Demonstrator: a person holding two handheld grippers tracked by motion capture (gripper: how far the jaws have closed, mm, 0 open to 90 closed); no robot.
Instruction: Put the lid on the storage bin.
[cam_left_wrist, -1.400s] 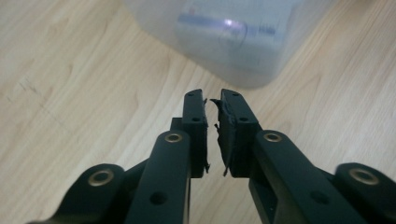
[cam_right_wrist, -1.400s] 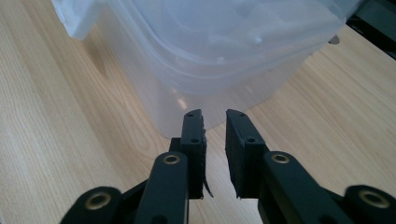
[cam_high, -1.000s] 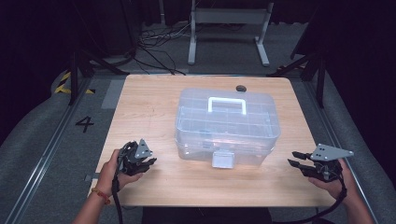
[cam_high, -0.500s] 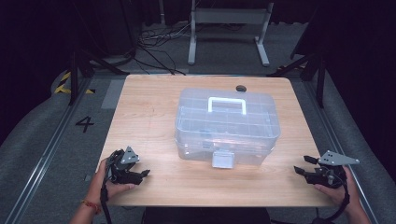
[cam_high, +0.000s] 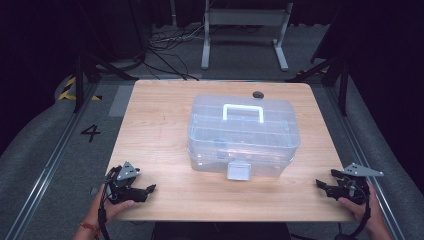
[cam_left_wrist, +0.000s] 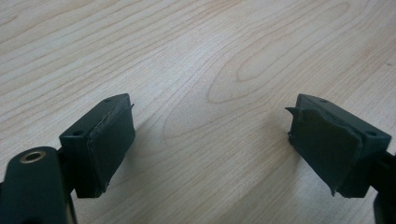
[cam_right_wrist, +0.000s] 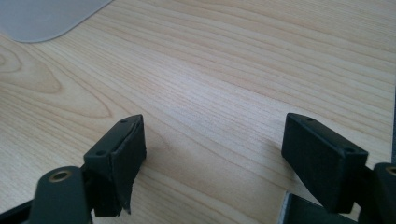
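Box: clear, rigid plastic storage box (cam_high: 243, 134) with white handle (cam_high: 243, 112), probably light and slippery. My left gripper (cam_high: 145, 190) and right gripper (cam_high: 322, 186), both near its front, stand wide, empty.

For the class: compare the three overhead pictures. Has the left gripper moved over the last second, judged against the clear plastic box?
Yes. The left gripper has drawn back toward the person and the table's near edge, away from the clear plastic box, which has stayed put.
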